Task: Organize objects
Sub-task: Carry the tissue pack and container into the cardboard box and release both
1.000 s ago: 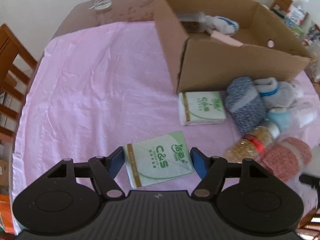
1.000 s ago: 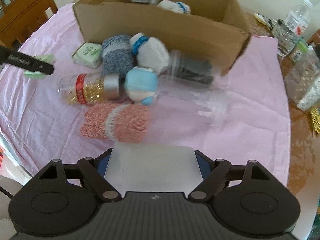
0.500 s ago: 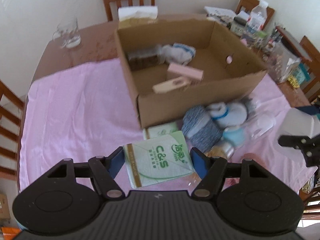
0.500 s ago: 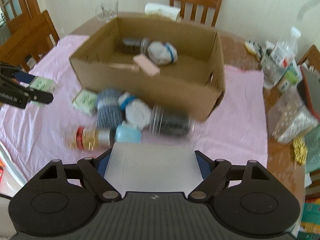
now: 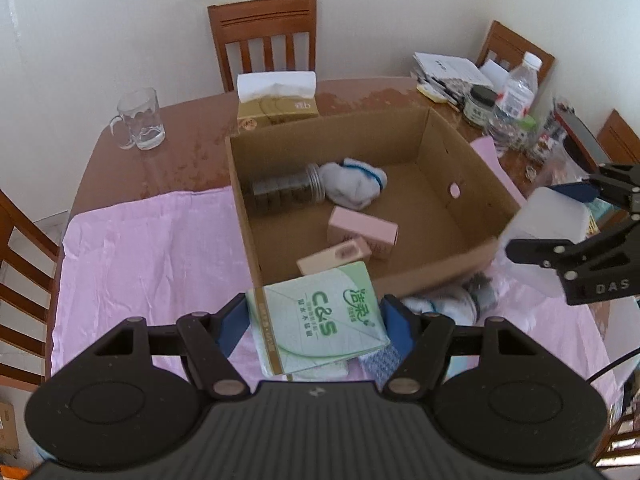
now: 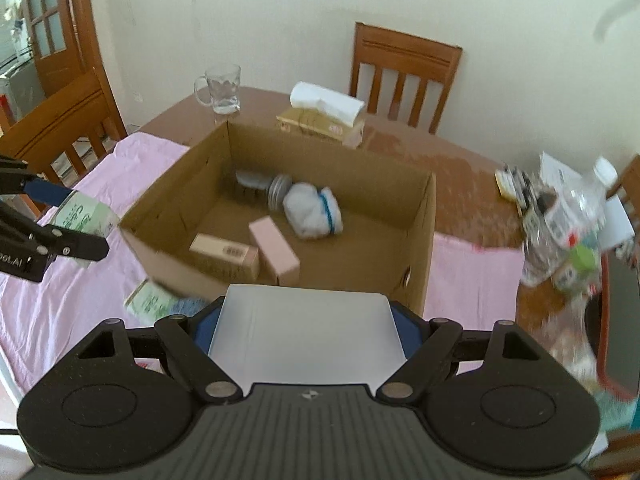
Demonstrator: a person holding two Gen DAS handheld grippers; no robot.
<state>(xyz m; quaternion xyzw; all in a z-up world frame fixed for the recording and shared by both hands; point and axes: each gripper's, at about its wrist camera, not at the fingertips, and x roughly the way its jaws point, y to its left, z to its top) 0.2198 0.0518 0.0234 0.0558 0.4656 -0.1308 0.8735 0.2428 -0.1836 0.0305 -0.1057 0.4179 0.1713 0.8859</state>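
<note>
1. Clear glass mug (image 5: 138,120) stands on bare brown wooden table (image 5: 184,152), far left, well apart from the box.
2. Left gripper (image 5: 316,322): blue pads closed on green-and-white tissue packet (image 5: 320,318), held above the pink tablecloth (image 5: 152,248), just before the near wall of the open cardboard box (image 5: 440,152).
3. Inside box: glass jar with metal lid (image 5: 286,192) lying on its side, grey-white sock bundle (image 5: 352,182), pink carton (image 5: 362,230), beige carton (image 5: 334,260).
4. Right gripper (image 6: 306,330): pads clamped on flat white plastic container (image 6: 306,338), held near the box's right wall.
</note>
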